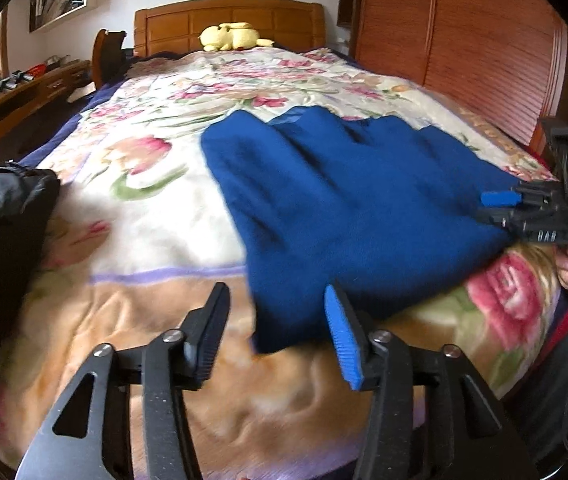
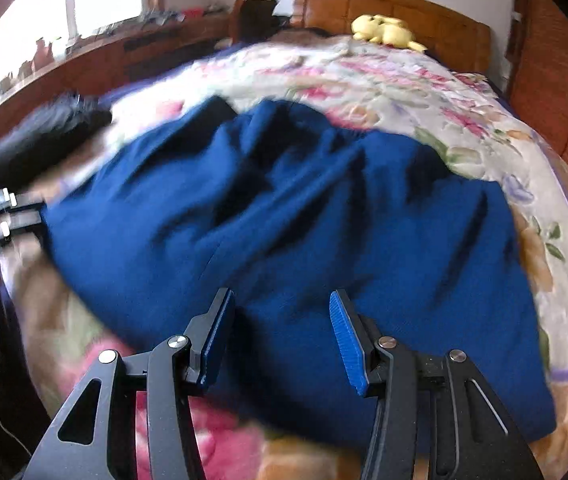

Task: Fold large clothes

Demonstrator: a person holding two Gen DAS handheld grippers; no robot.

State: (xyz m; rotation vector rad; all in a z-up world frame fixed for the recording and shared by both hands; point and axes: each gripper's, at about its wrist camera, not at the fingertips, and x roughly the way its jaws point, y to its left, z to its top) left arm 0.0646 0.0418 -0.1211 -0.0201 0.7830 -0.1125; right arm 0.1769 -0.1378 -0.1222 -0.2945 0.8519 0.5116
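A large dark blue garment [image 1: 343, 208] lies rumpled on the flowered bedspread [image 1: 152, 184]; it fills the middle of the right wrist view [image 2: 303, 232]. My left gripper [image 1: 278, 332] is open and empty, just above the garment's near left corner. My right gripper [image 2: 280, 340] is open and empty, low over the garment's near edge. The right gripper also shows in the left wrist view [image 1: 499, 204], at the garment's right edge, held by a hand.
A black garment [image 1: 0, 216] lies piled at the bed's left edge; it also shows in the right wrist view [image 2: 44, 132]. A yellow plush toy [image 1: 232, 36] sits by the wooden headboard [image 1: 228, 16]. A slatted wooden wardrobe [image 1: 463, 40] stands right of the bed. A wooden desk [image 1: 16, 104] stands left.
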